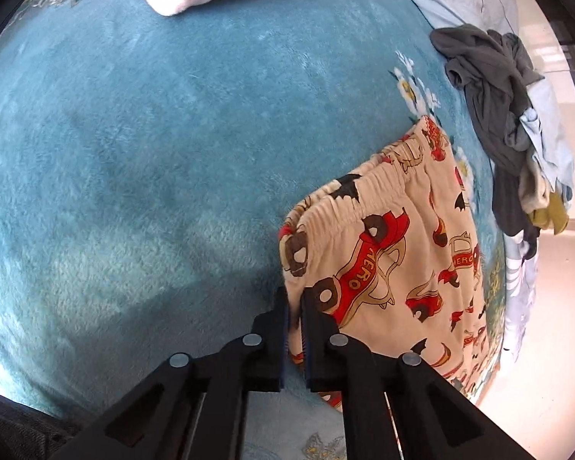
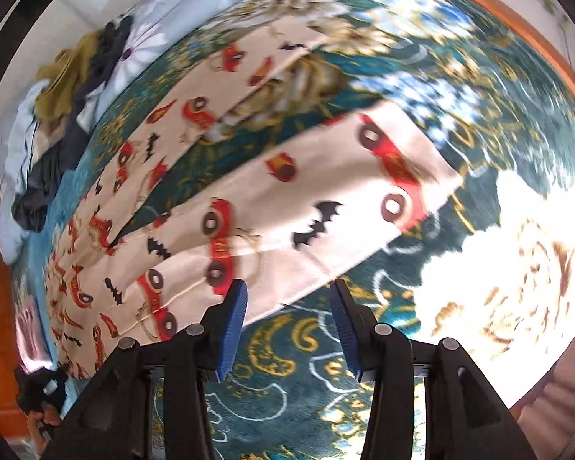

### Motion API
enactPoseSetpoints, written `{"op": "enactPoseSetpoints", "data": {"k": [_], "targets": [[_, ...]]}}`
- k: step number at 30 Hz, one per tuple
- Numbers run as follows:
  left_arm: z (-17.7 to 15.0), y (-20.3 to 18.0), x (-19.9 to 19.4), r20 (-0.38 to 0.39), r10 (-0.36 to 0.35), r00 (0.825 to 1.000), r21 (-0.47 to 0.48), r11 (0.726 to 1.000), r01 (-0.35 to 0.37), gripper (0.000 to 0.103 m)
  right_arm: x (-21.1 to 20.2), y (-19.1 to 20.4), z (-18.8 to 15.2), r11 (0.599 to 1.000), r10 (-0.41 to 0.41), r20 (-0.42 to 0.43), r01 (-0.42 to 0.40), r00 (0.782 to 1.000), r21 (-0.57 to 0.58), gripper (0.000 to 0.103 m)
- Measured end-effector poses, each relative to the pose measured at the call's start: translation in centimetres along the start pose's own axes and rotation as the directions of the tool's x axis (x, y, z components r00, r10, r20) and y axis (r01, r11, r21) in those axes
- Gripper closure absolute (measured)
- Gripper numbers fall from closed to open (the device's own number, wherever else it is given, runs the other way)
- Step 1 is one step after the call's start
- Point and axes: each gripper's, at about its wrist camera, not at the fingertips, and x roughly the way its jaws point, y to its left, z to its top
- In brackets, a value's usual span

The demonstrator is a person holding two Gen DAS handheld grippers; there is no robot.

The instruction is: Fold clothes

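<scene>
The left gripper (image 1: 295, 303) pinches the waistband corner of the printed pants (image 1: 395, 253), which lie spread on the teal blanket (image 1: 134, 153). The right gripper (image 2: 287, 306) hangs wide, empty, at a pant leg's edge.

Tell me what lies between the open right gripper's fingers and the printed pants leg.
Only a short bare strip of patterned teal blanket separates the right gripper from the hem of the printed pants, as the right wrist view shows, though blurred.
</scene>
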Motion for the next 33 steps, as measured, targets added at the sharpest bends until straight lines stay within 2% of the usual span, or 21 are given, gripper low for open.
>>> {"op": "enactPoseSetpoints", "data": {"k": [5,7,11,15,18,19,22,23,26,29,33], "targets": [[-0.5,-0.1,-1.3,0.034,0.012,0.999,0.016,1.0,-0.013,0.097,0.8,-4.5,0.8,0.963,0.16,0.063,-0.17,0.985,0.209,0.053],[-0.6,0.2,-1.4,0.036,0.011,0.999,-0.003,1.0,-0.011,0.097,1.4,-5.3,1.5,0.945,0.174,0.085,-0.191,0.981,0.267,0.053],[-0.8,0.8,-2.0,0.048,0.015,0.999,-0.028,1.0,-0.013,0.097,2.5,-8.4,3.1,0.906,0.13,0.155,-0.181,0.979,0.383,0.053],[-1.1,0.9,-2.1,0.052,0.018,0.998,-0.06,0.998,-0.015,0.097,3.3,-10.7,4.3,0.841,0.223,0.212,-0.298,0.952,0.453,0.053],[-1.2,0.9,-2.2,0.061,0.02,0.998,-0.059,0.998,-0.017,0.097,3.7,-11.1,5.0,0.824,0.286,0.235,-0.364,0.929,0.435,0.053],[-1.2,0.8,-2.2,0.063,0.015,0.998,-0.059,0.998,-0.011,0.097,3.9,-11.2,5.1,0.824,0.296,0.232,-0.371,0.927,0.429,0.057],[-1.2,0.6,-2.6,0.087,-0.006,0.996,-0.055,0.998,0.011,0.098,4.0,-11.6,5.3,0.824,0.308,0.217,-0.374,0.926,0.426,0.088],[-1.2,0.6,-3.0,0.1,-0.018,0.995,-0.053,0.998,0.023,0.101,3.9,-11.6,5.4,0.825,0.313,0.216,-0.377,0.925,0.421,0.092],[-1.4,0.5,-4.0,0.139,-0.054,0.989,-0.045,0.997,0.06,0.103,3.6,-11.3,6.0,0.83,0.331,0.215,-0.391,0.919,0.398,0.096],[-1.5,0.5,-5.0,0.177,-0.089,0.98,-0.036,0.995,0.097,0.103,1.9,-10.0,7.0,0.851,0.344,0.222,-0.403,0.912,0.336,0.097],[-1.7,1.0,-6.3,0.219,-0.11,0.969,-0.052,0.991,0.124,0.103,-1.9,-8.2,8.3,0.872,0.37,0.274,-0.434,0.888,0.229,0.098]]}}
